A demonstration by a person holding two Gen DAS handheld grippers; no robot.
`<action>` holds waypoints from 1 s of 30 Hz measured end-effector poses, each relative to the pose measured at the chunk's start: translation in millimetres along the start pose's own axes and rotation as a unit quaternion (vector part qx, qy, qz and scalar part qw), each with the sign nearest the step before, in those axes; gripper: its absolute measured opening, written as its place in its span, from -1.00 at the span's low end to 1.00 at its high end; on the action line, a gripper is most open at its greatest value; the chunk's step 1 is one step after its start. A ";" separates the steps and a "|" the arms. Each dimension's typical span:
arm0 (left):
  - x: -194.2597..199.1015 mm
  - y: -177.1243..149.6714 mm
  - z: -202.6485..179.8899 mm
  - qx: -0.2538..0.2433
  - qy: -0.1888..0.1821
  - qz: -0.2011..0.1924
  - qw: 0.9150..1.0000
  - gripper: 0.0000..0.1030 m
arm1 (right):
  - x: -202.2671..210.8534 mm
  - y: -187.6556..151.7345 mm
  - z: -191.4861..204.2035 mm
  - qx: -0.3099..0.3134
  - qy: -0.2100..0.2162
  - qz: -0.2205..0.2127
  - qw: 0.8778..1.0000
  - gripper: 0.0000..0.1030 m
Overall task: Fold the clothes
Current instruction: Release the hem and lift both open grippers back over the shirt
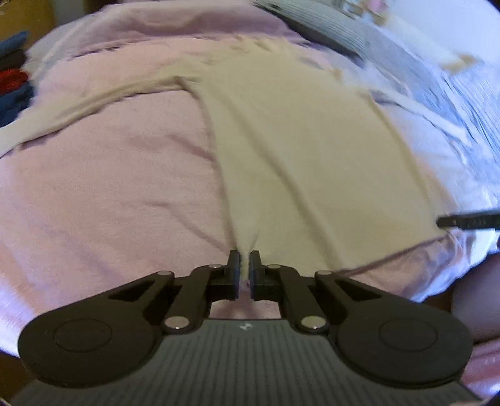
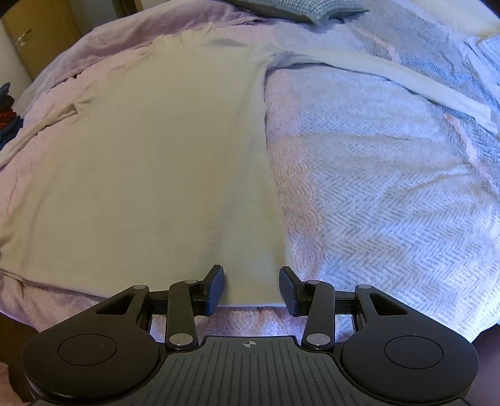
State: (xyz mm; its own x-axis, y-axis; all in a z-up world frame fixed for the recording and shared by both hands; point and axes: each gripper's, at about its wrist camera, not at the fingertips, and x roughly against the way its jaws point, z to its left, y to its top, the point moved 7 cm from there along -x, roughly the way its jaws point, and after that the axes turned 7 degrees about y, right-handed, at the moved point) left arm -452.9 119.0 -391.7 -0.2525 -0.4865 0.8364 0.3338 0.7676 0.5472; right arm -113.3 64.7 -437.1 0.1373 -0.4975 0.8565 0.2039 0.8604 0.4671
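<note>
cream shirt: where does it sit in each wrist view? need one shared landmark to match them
Left wrist: cream shirt runs centre to right, its hem pinched in the left gripper.
Right wrist: it fills the left and centre, hem between the open right gripper.
Shared landmark: grey pillow at top.

Your left view smears with motion blur; the right stays sharp, cool daylight brightening the woven blue-white bedspread (image 2: pixel 390 187) at right.

The cream shirt (image 2: pixel 156 162) is soft, matt knit cloth, smooth beside the bedspread (image 2: pixel 390 193) under it, whose woven cloth is rough with a raised herringbone texture. Each tool (image 2: pixel 251 289) is matt black plastic with shiny metal pivot pins.
</note>
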 end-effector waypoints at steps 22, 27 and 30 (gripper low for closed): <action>-48.0 91.0 -16.8 -0.031 0.005 -0.028 0.999 -0.85 | -3.2 92.3 7.9 -0.001 0.033 -0.085 0.996 -0.17; -80.4 71.3 -31.2 -0.035 0.025 -0.007 0.999 -0.76 | -52.7 73.5 11.4 0.023 0.048 -0.030 0.998 -0.18; -68.8 39.5 -15.6 -0.018 0.040 0.008 0.999 -0.79 | -42.3 45.8 -4.4 0.029 0.025 -0.024 0.999 -0.18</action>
State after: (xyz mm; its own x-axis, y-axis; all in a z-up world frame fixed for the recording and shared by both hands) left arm -408.2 176.3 -427.2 -0.1734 -0.5066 0.8446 0.3710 0.7608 0.5325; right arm -105.5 124.6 -452.9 0.1780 -0.5419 0.8214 0.1545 0.8397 0.5206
